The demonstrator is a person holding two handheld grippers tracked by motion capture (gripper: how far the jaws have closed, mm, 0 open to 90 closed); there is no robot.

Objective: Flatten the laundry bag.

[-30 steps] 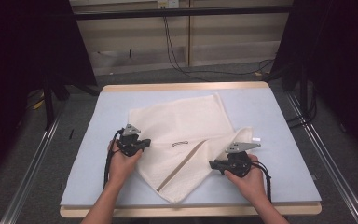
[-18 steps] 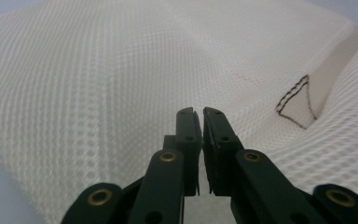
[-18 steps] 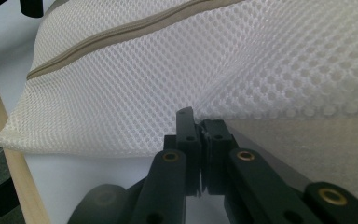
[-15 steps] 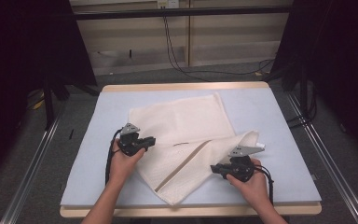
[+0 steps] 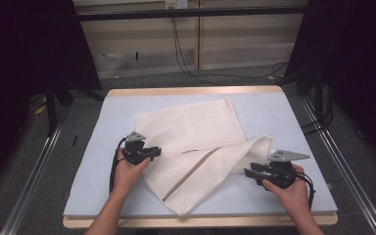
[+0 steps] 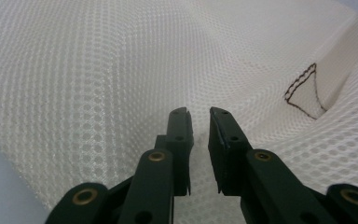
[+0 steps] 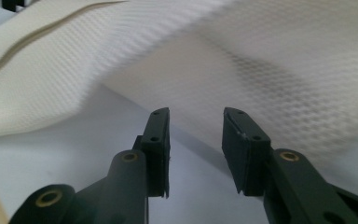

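A cream mesh cloth (image 5: 196, 142) lies partly folded on the pale blue table pad (image 5: 274, 107), with a small dark loop tag (image 5: 190, 151) near its middle. My left gripper (image 5: 154, 152) rests on the cloth's left edge. Its jaws have just been opening and stand a little apart over the mesh (image 6: 98, 70), with nothing pinched between them (image 6: 199, 112); the tag (image 6: 305, 91) lies ahead to the right. My right gripper (image 5: 248, 172) sits just off the cloth's right flap. Its jaws have just been opening and stand apart (image 7: 196, 112) over bare pad, the raised cloth fold (image 7: 284, 60) ahead of them.
The pad sits on a wooden table whose front edge (image 5: 200, 221) is close to both hands. Metal rails (image 5: 34, 171) run along both sides of the table. Cables (image 5: 186, 54) trail on the floor behind, with dark curtains to the left and right.
My right gripper has let go of the cloth's right flap and pulled back to the right with its jaws apart. The left gripper's jaws have parted slightly; that hand stayed put.
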